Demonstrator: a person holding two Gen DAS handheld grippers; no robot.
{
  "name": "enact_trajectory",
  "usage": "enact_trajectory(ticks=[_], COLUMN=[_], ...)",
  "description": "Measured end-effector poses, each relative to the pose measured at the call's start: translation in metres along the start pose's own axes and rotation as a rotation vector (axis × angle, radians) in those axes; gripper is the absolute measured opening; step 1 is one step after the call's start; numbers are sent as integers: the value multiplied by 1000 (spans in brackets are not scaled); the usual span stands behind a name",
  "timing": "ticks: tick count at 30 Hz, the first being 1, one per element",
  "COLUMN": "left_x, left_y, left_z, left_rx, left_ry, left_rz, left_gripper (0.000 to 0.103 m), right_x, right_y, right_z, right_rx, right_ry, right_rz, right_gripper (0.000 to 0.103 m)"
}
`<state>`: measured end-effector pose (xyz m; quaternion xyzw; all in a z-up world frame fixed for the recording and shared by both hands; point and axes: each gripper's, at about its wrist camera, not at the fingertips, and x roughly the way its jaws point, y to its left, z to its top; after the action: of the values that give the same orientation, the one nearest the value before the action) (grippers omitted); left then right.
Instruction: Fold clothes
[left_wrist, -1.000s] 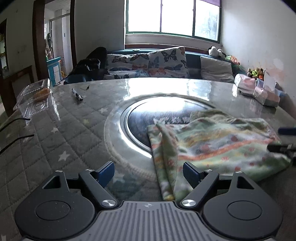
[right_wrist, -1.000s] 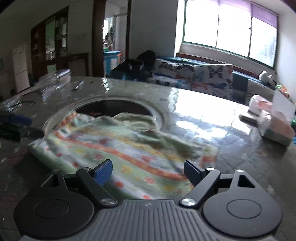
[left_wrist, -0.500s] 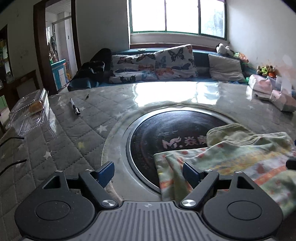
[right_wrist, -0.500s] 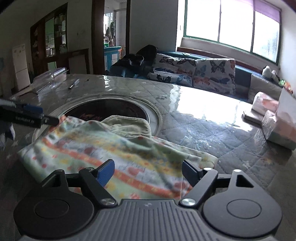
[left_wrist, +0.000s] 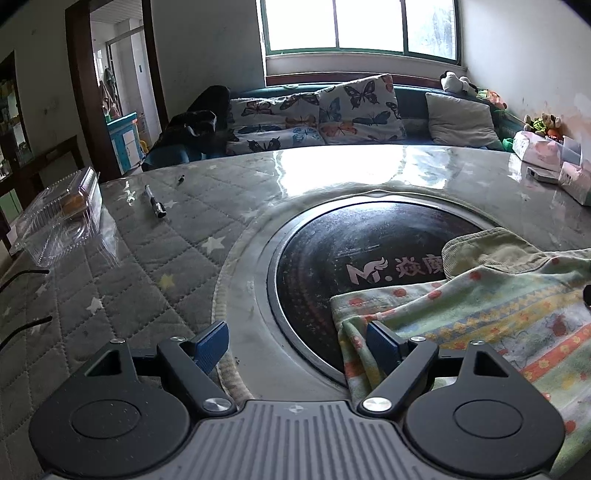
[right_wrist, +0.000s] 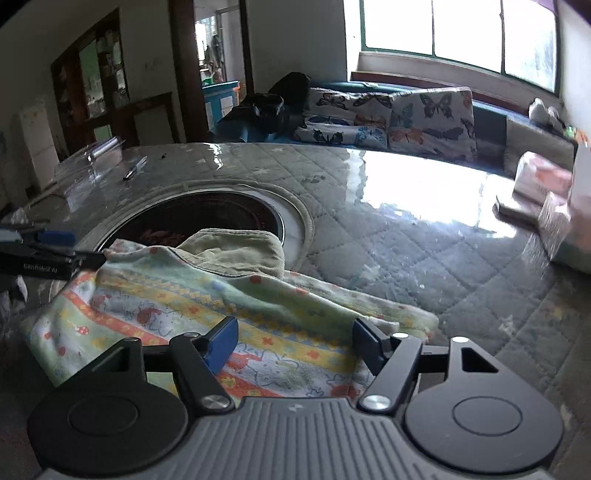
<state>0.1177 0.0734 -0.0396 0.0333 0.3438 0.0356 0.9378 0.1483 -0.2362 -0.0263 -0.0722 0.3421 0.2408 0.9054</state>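
Jaws wide apart on both tools, nothing gripped. Left gripper (left_wrist: 295, 345) sits low over the worktop (left_wrist: 177, 236), its right blue pad at the near-left corner of the garment (left_wrist: 480, 314); the cloth edge lies just inside that pad, the left pad is over bare quilted cover. Right gripper (right_wrist: 293, 341) hangs over the garment (right_wrist: 207, 295) with both pads above the printed fabric, near its front edge; whether the pads touch the cloth I cannot tell.

Garment: pale green, printed with orange and yellow bands and red dots, lying mostly flat but rumpled. It sits partly over the dark round inset plate (left_wrist: 332, 266) in the middle of the worktop and partly on the quilted star-pattern cover. An olive-green ribbed part (left_wrist: 487, 251) sticks out at its far edge, over the plate rim. From the right wrist view, the left tool's fingertips (right_wrist: 86, 258) are at the garment's far-left corner, touching or just beside it.

Other stuff on the worktop: clear plastic clamshell box (left_wrist: 59, 218) at the far left with something orange inside, a pen (left_wrist: 155, 201) near it, a small dark cap (left_wrist: 181, 180) beyond the pen. Tissue packs (left_wrist: 543, 151) at the far right edge. Behind the worktop, a sofa with butterfly cushions (left_wrist: 354, 110) and a grey cushion (left_wrist: 458, 122), under a bright window (left_wrist: 358, 26).
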Motion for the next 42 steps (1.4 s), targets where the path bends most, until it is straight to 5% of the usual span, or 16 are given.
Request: enact_trajectory(ticks=[10,23,35,40,42], left_x=[-26,-55,-53,-46,-44], left_y=[13,39,55,54,53], left_z=[7,-2,-11,-15,-15], left_rx=[-79,-284,-466,-505,-522], left_ry=[-23,17,81,113,125], left_rz=[-32,-166,-300,-333,-340], left_gripper=[83,83,82,83,83], right_x=[-31,-38,-6,-1,-3], right_y=[59,171,233,225,220], right_z=[2,-11,-22,-17,-13], right_rx=[-168,-472,-648,-590,-554], right_ry=[-47,-50,-19,-31,-40], right_rz=[89,269,284,286,300], right_gripper=[76,72,48,19,16])
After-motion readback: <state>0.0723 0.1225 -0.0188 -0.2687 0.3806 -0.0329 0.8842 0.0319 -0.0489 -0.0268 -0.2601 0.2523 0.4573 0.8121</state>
